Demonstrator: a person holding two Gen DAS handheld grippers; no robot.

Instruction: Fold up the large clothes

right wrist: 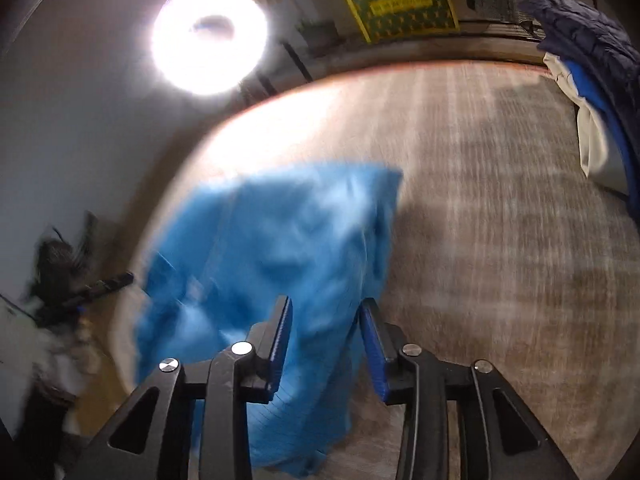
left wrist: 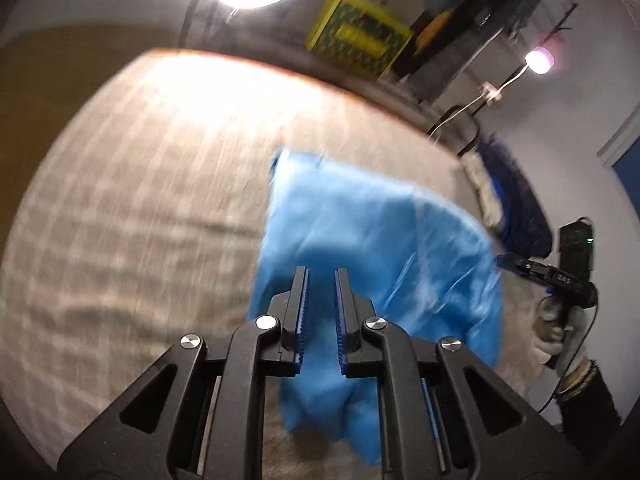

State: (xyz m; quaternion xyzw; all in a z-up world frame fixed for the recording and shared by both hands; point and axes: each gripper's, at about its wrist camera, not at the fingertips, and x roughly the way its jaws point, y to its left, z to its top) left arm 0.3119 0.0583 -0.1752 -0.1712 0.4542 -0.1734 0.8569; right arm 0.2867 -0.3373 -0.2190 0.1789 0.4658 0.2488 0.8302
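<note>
Blue garment (left wrist: 360, 232) hangs bunched above the tabletop (left wrist: 140, 200), lifted, likely to shake it flat for folding. Left claw (left wrist: 322, 280) narrow, cloth between its pads. Right claw (right wrist: 326, 312) half-wide around a fold; actual grip unclear.

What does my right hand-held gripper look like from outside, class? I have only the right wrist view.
Observer: In the left wrist view, a gloved hand holds the right hand-held gripper; its tip appears to meet the raised edge of the cloth.
Operator: And the left hand-held gripper?
Observer: The left hand-held gripper has its fingers close together, with a narrow gap and blue cloth showing in it.
Operator: Is there any light besides the ring lamp?
Observer: Yes, a small lamp on a thin arm, beyond the table.
</note>
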